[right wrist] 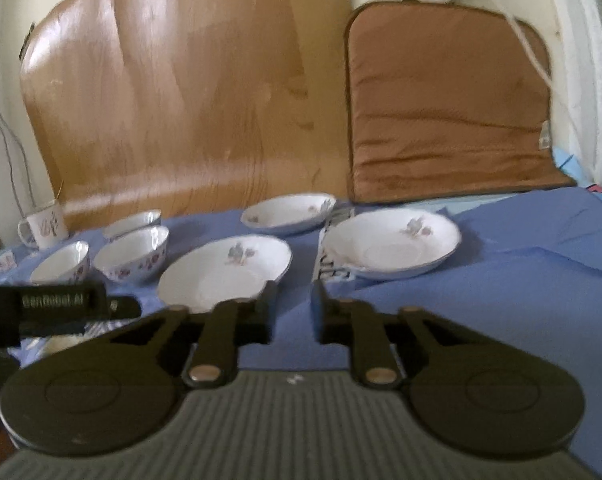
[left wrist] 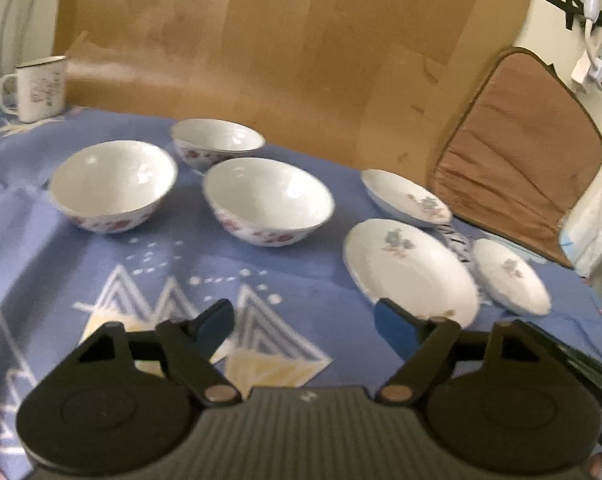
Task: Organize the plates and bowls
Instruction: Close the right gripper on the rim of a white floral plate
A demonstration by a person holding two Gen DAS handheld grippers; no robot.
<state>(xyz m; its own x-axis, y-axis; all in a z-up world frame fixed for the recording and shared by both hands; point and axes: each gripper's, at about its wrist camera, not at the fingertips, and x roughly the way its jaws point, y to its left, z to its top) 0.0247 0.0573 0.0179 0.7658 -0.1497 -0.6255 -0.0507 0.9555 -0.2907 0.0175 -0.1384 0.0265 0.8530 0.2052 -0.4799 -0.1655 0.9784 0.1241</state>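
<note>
Three white bowls with red flowers stand on the blue cloth: a left bowl, a middle bowl and a far bowl. Three white plates with blue flowers lie to their right: a near plate, a far plate and a right plate. My left gripper is open and empty, above the cloth in front of the near plate. In the right wrist view the near plate, far plate and right plate show. My right gripper is partly open and empty, just before the near plate.
A white enamel mug stands at the back left. A brown board and a brown cushion lean against the wall behind. The left gripper's body shows at the left of the right wrist view. Blue cloth extends right.
</note>
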